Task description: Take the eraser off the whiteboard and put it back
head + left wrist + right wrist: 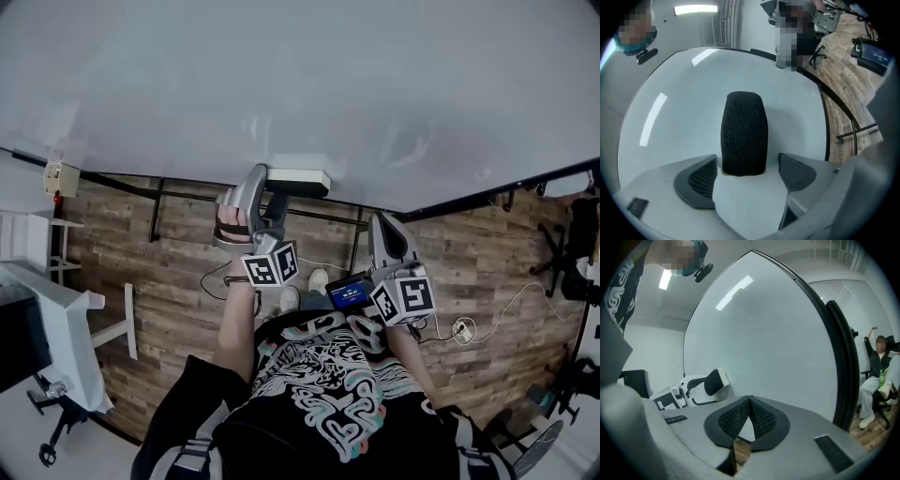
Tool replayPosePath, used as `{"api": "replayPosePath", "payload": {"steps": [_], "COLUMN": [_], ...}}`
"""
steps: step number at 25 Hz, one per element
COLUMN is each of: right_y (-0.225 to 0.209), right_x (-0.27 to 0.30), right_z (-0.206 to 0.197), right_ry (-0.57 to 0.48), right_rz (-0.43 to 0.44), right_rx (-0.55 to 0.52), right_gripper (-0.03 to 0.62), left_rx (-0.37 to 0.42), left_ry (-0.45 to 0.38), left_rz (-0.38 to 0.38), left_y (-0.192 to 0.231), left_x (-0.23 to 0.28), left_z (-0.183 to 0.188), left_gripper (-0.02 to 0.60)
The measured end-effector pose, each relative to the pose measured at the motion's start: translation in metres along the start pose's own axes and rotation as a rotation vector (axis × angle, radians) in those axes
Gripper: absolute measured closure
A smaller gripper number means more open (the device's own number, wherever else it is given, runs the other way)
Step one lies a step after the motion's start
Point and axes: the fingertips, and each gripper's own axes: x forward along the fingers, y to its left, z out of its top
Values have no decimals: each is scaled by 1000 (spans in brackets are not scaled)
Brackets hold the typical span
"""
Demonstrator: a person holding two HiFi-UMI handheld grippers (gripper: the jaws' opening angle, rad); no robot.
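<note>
Two grippers are in use, one in each of the person's hands. Nearest the head camera is the person's black patterned shirt (328,403), with both forearms reaching forward from it.

Right gripper (750,401): jaws closed together, pads meeting at the tips, nothing held. In the head view it sits to the right of the left gripper and apart from the eraser, near the lower edge of the board.

Left gripper (747,158): jaws spread wide. The eraser (744,133) stands between them with its black ribbed face toward the camera. No grip is evident. There is a clear gap at the right pad (794,171), and the left pad (703,180) lies just beside the eraser's edge (contact there cannot be confirmed).

Eraser position: on the surface of the whiteboard (684,122), close to the board's lower edge as seen from the head view, where its pale body shows directly ahead of the left gripper. The right gripper view shows the same arrangement from the side.

The whiteboard carries streaks of reflected ceiling light and is bordered by a black frame (843,362). Beyond and below it lies a wood-plank floor (178,253). Farthest off, past the frame in the right gripper view, a seated person (880,376) occupies a chair.
</note>
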Motion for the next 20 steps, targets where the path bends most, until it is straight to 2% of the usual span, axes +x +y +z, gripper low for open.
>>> {"api": "replayPosePath", "payload": {"steps": [4,5,6,7,20], "right_y": [4,5,7,7,12], "right_x": [-1,-2,-2,-2,-16], "right_z": [3,3,3,3,6], "right_ry": [-6,-7,-7,-6,-12], "right_rz": [4,4,4,3,-23], "right_rx": [-5,-6,-7,-8,-19], "right_gripper": [571,571,571,571,571], "left_rx": [-11,-8,-5,-4,-8], "left_ry": [-15,-19,-21,-21,-33], "left_rz": [10,12,12,11,-1], "left_y": [7,9,10,9,12], "left_x": [-5,-7,-8,-8,-14], "left_z": [2,3,3,3,5], "left_gripper": [232,251,296,304,304]}}
